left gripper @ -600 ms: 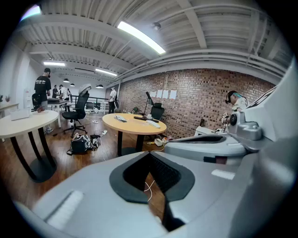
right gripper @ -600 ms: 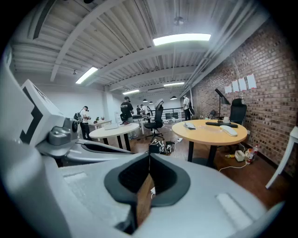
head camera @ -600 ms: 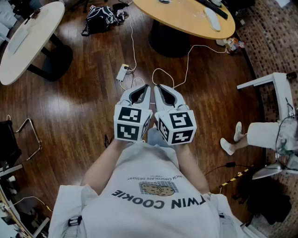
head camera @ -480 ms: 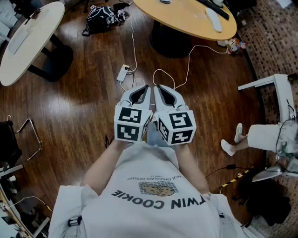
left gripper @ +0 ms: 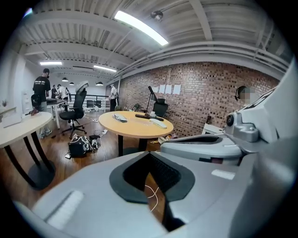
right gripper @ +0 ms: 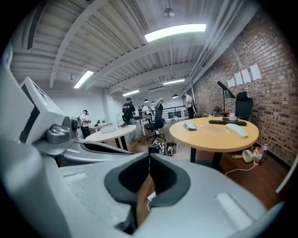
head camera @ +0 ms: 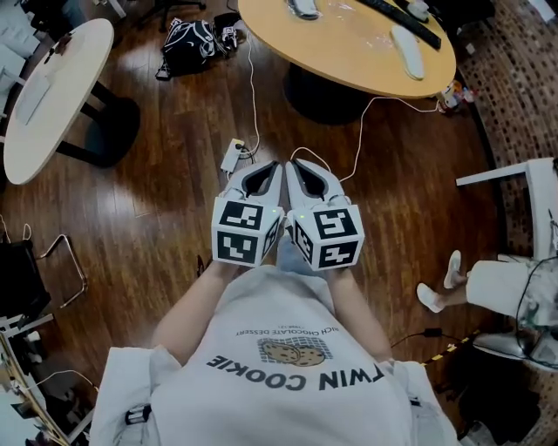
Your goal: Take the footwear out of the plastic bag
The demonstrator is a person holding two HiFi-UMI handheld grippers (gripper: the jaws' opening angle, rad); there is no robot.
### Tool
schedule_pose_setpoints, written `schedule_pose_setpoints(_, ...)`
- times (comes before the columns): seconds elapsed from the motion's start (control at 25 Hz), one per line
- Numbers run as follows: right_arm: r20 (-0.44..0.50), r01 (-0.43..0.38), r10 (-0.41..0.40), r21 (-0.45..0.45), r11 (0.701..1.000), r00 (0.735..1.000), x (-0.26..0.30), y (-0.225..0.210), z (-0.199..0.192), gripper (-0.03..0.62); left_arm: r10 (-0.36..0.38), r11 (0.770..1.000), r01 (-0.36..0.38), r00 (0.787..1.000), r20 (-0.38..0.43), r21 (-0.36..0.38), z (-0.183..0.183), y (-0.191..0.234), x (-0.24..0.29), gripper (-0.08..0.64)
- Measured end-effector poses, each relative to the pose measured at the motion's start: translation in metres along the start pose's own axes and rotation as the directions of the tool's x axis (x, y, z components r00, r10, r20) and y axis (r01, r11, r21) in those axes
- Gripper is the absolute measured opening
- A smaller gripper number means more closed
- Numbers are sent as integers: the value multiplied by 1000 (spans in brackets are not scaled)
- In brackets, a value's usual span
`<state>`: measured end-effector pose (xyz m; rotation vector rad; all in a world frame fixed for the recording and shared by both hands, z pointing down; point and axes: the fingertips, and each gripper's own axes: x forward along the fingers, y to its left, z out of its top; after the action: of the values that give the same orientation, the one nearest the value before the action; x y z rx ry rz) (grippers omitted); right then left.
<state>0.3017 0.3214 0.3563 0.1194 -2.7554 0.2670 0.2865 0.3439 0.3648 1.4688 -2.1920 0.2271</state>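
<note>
Jaws of the left gripper (left gripper: pixel 149 155) are seen drawn together at their tips, with nothing caught between them. Only floorboards and a loop of white cable (head camera: pixel 362 131) are glimpsed through the dark-lined hollow behind the tips. The right gripper (right gripper: pixel 149 157) is likewise closed and empty, its pads met along one thin seam.

Both tools are held side by side, nearly touching, just in front of the person's chest, and are angled somewhat downward. Their marker cubes (head camera: pixel 246 231) are turned up toward the head camera. A pale T-shirt (head camera: pixel 288 366) with a cookie print is seen below them.

Under the tips, a dark wooden floor (head camera: pixel 148 218) is crossed by the cable, and a white power strip (head camera: pixel 232 155) lies near the left tool's nose.

Farther ahead, well apart from both tools, a round wooden table (head camera: pixel 349 52) is seen. A pale slipper-shaped item (head camera: pixel 408 39) is laid on it, with a sheen like clear plastic beside it; whether it is bagged cannot be told. A long black object (head camera: pixel 397 13) lies just beyond it.

A black bag (head camera: pixel 187 37) is slumped on the floor left of that table, and a white table (head camera: pixel 52 87) is placed farther left. At the right edge, another person's shod foot (head camera: pixel 445 274) is seen.
</note>
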Motion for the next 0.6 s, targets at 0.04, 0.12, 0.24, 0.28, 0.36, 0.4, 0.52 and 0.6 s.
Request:
schedule_pose_setpoints(0.04, 1, -5, 5, 1, 1000, 1000, 7, -11, 7, 3, 7, 1000, -7, 1000, -4, 3, 9, 2, 12, 5)
schedule_pose_setpoints(0.12, 5, -14, 14, 5, 1000, 1000, 18, -33, 19, 3, 19, 1000, -19, 1000, -6, 8, 26, 3, 34, 5)
schedule_pose_setpoints(0.24, 10, -23, 23, 8, 1000, 1000, 31, -67, 33, 3, 28, 1000, -28, 1000, -14, 15, 46, -1, 69, 5)
schedule_pose_setpoints(0.28, 11, -27, 27, 12, 1000, 1000, 35, -78, 37, 3, 29, 999, -28, 999, -18, 15, 51, -3, 79, 5)
schedule_pose_setpoints(0.36, 11, -38, 38, 20, 999, 999, 41, -96, 45, 3, 32, 999, -31, 999, -22, 8, 63, -7, 94, 5)
schedule_pose_setpoints(0.4, 12, -43, 43, 21, 999, 999, 45, -104, 49, 3, 35, 999, -35, 999, -19, 5, 69, -8, 101, 5)
schedule_pose_setpoints(0.52, 19, -58, 57, 20, 998, 998, 56, -124, 59, 3, 61, 998, -61, 998, -15, 7, 83, -4, 117, 5)
schedule_pose_setpoints(0.6, 21, -70, 70, 22, 997, 997, 63, -131, 61, 3, 84, 996, -84, 996, -16, 10, 86, 3, 125, 5)
